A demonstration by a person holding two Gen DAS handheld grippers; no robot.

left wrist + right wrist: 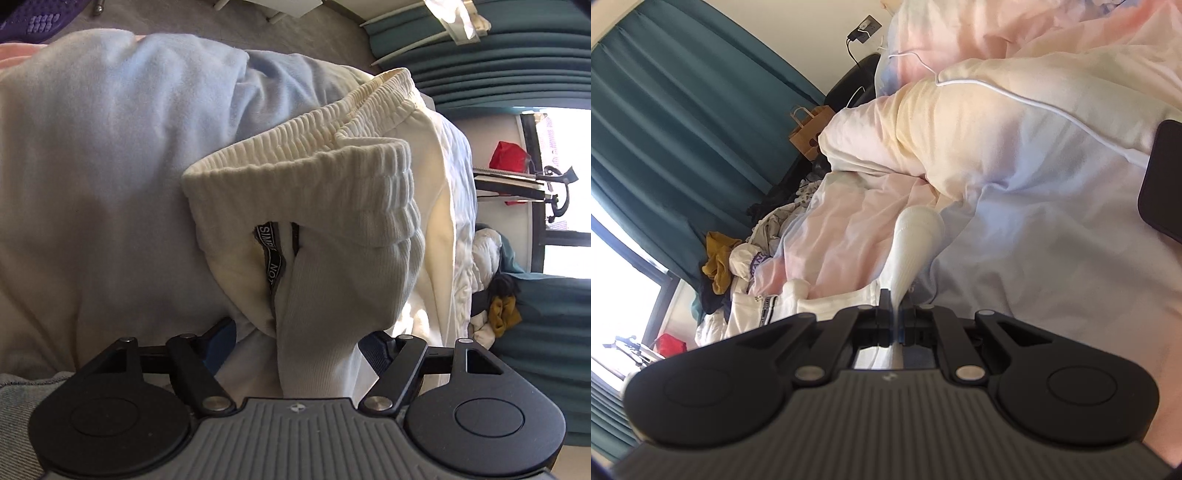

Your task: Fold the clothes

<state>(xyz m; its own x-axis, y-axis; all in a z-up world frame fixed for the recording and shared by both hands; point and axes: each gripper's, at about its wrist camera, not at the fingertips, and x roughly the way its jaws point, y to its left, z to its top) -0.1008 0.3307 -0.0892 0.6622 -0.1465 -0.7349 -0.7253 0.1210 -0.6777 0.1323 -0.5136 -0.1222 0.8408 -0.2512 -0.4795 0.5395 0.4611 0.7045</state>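
In the left wrist view a cream-white ribbed garment (pixel 332 192) with an elastic waistband and a black lettered strap (pixel 275 266) lies bunched on the pale bedding (pixel 110 147). My left gripper (pixel 303 343) stands wide apart around its lower folds; its fingers are mostly hidden by the cloth. In the right wrist view my right gripper (pixel 895 317) is shut on a white ribbed cloth piece (pixel 916 240) that rises from between its closed fingers over the bed.
A pile of clothes (pixel 738 266) lies by the teal curtains (pixel 665 129) and window. A paper bag (pixel 809 133) stands at the bed's far side. A dark flat object (pixel 1163 177) lies on the duvet (pixel 1015 147), crossed by a white cable (pixel 1034 99).
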